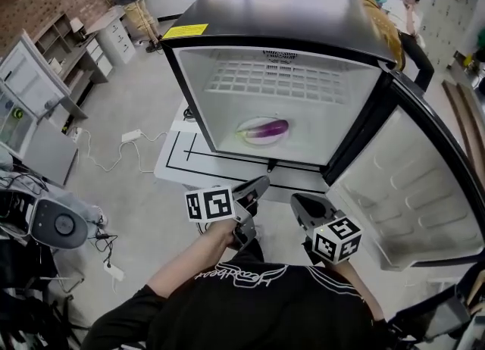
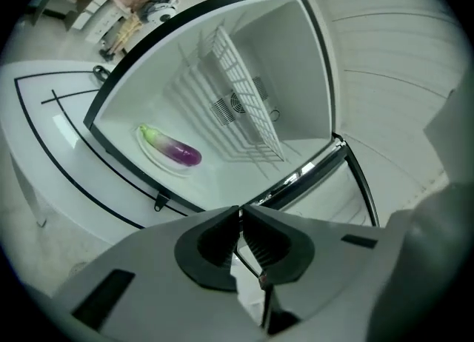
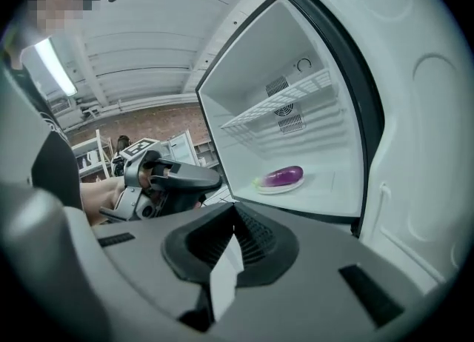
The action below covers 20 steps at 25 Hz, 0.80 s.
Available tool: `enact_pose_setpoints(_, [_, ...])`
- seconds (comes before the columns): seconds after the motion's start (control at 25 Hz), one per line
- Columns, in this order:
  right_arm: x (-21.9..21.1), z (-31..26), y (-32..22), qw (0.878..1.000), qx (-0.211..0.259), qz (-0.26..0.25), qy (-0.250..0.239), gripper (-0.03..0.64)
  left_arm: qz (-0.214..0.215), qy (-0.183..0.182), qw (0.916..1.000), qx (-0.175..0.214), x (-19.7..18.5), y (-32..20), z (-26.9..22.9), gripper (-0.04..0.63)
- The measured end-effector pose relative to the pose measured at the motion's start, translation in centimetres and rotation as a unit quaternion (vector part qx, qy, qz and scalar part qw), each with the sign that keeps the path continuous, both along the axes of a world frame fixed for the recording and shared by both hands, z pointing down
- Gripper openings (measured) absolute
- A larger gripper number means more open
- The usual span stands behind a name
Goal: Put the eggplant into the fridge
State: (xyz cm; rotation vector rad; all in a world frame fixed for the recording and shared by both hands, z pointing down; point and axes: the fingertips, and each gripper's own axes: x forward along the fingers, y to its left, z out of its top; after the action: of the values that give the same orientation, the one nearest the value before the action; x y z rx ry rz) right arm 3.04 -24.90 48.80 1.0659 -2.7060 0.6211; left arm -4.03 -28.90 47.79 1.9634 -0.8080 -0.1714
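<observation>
The purple eggplant [image 1: 267,129] with a green stem lies on a white plate [image 1: 247,136] on the floor of the open fridge [image 1: 273,34]. It also shows in the left gripper view as the eggplant [image 2: 178,152] and in the right gripper view as the eggplant [image 3: 283,176]. My left gripper [image 1: 261,183] hangs in front of the fridge opening, shut, with nothing between its pads [image 2: 240,211]. My right gripper [image 1: 297,201] is beside it, a little to the right, also shut and empty [image 3: 234,211]. Both stand well clear of the eggplant.
The fridge door [image 1: 409,189] stands swung wide to the right. A wire shelf [image 1: 280,79] crosses the upper cavity. The fridge sits on a white platform [image 1: 176,160] with black lines. Cables [image 1: 114,155] trail on the floor at left; people [image 1: 413,19] are behind.
</observation>
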Motion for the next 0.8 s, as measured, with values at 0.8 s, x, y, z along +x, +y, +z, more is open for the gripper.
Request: enact_pose_setpoints(0.8, [0.6,-1.5,8.0,0.998,0.041,-0.044,0.017,0.007,0.092,-0.148,0.9597,0.22,0.8,13.0,-2.4,0.009])
